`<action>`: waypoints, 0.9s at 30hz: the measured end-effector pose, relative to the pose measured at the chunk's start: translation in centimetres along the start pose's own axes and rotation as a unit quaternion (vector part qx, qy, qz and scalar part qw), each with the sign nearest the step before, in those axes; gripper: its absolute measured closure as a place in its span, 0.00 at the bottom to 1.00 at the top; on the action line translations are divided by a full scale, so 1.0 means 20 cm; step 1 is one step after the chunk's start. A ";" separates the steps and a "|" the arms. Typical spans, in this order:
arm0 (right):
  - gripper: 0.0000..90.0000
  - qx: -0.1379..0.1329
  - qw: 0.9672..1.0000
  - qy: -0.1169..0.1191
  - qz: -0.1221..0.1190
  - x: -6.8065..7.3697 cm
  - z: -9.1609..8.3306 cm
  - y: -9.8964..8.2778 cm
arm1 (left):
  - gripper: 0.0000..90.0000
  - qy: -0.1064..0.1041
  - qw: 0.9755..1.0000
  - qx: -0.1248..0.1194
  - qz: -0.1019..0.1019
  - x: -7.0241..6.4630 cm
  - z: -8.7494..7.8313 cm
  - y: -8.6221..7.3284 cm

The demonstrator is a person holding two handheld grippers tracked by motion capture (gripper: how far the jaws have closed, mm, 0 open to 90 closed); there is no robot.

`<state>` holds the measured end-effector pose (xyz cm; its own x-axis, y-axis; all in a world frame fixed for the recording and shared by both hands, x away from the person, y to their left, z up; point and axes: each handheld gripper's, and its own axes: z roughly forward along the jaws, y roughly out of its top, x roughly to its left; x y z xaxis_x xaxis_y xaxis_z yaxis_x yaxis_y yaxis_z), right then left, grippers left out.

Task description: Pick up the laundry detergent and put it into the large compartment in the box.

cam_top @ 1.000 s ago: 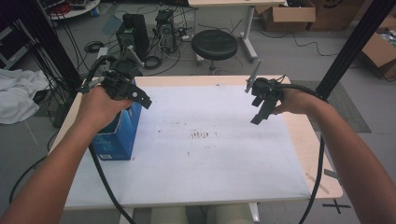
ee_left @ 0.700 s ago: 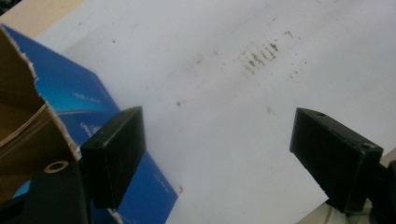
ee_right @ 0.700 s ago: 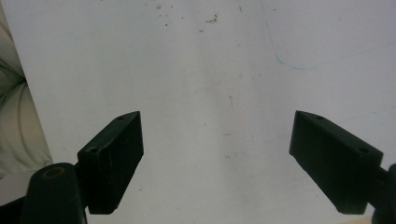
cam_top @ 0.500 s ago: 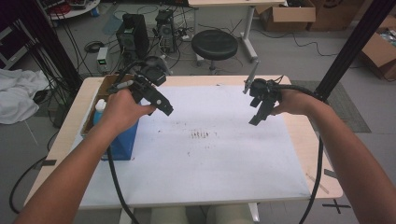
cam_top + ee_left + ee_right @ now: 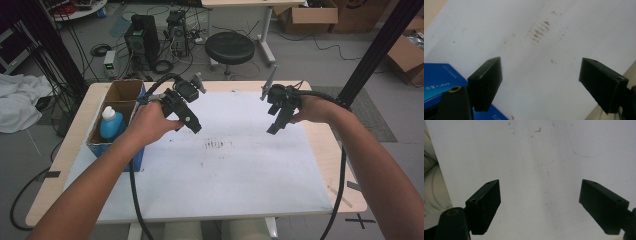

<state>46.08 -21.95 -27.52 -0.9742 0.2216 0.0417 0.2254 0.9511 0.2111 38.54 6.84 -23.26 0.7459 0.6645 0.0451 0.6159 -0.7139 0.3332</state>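
A blue cardboard box [image 5: 117, 131] stands open on the left part of the table [image 5: 235, 86], its inside split into two compartments. The nearer compartment holds a blue bottle [image 5: 110, 125] with a white cap, standing upright; the farther compartment shows bare brown cardboard. In the left gripper view a corner of the box [image 5: 441, 80] sits at the lower left, behind the left-hand finger.

The left gripper [image 5: 192, 125] hangs over the white sheet [image 5: 235, 175] just right of the box, its fingers [image 5: 486, 82] set wide apart — nothing between them but paper and the patch of brown smudges [image 5: 539, 32]. The right gripper [image 5: 276, 125] is held over the right part of the sheet, pointing down and toward the middle; its fingers [image 5: 484, 205] are likewise spread wide and touch nothing, with plain marked paper beneath.

Half a second ago the left hand [image 5: 150, 122] and gripper covered the box, so the bottle was mostly hidden; a second ago they sat directly over it. They have since swung rightward onto the sheet — the box and bottle are now uncovered. The right gripper has hardly moved across those frames.
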 end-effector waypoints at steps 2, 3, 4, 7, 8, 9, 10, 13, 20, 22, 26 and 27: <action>0.19 -0.002 1.000 0.001 -0.002 0.00 0.00 0.00 | 0.22 0.000 1.000 0.005 0.002 0.00 0.01 0.01; 0.19 -0.002 1.000 0.001 -0.002 0.00 0.00 0.00 | 0.22 -0.001 1.000 0.005 0.002 0.00 0.01 0.01; 0.19 -0.003 1.000 0.001 -0.001 0.00 0.00 0.00 | 0.22 -0.002 1.000 0.006 0.002 0.00 0.01 0.01; 0.19 -0.003 1.000 0.002 0.000 -0.01 0.00 0.01 | 0.22 -0.004 1.000 0.010 0.008 0.00 0.03 0.02; 0.19 -0.003 1.000 0.001 0.001 -0.01 0.01 0.01 | 0.22 -0.004 1.000 0.010 0.010 0.00 0.03 0.02; 0.19 -0.003 1.000 0.001 0.000 -0.02 0.01 0.01 | 0.22 -0.005 1.000 0.012 0.013 -0.01 0.04 0.02; 0.19 -0.003 1.000 0.001 0.000 -0.02 0.01 0.01 | 0.22 -0.005 1.000 0.012 0.015 -0.01 0.04 0.02; 0.19 -0.004 1.000 0.002 0.002 -0.02 0.01 0.01 | 0.22 -0.008 1.000 0.013 0.019 -0.01 0.04 0.02; 0.19 -0.002 1.000 0.003 -0.001 -0.02 0.02 0.02 | 0.23 -0.012 0.999 0.018 0.029 -0.02 0.06 0.03; 0.19 -0.001 1.000 0.003 0.000 -0.02 0.02 0.01 | 0.23 -0.012 0.999 0.017 0.028 -0.02 0.06 0.03; 0.19 -0.001 1.000 0.002 0.000 -0.02 0.02 0.01 | 0.23 -0.012 0.999 0.020 0.030 -0.02 0.06 0.04; 0.19 -0.001 1.000 0.001 0.000 -0.02 0.02 0.01 | 0.23 -0.012 0.999 0.021 0.031 -0.02 0.06 0.04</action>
<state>46.48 -21.82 -27.82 -0.9743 0.2209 0.0443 0.2252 0.9506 0.2134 39.08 5.79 -24.23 0.7882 0.6140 0.0415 0.5783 -0.7621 0.2910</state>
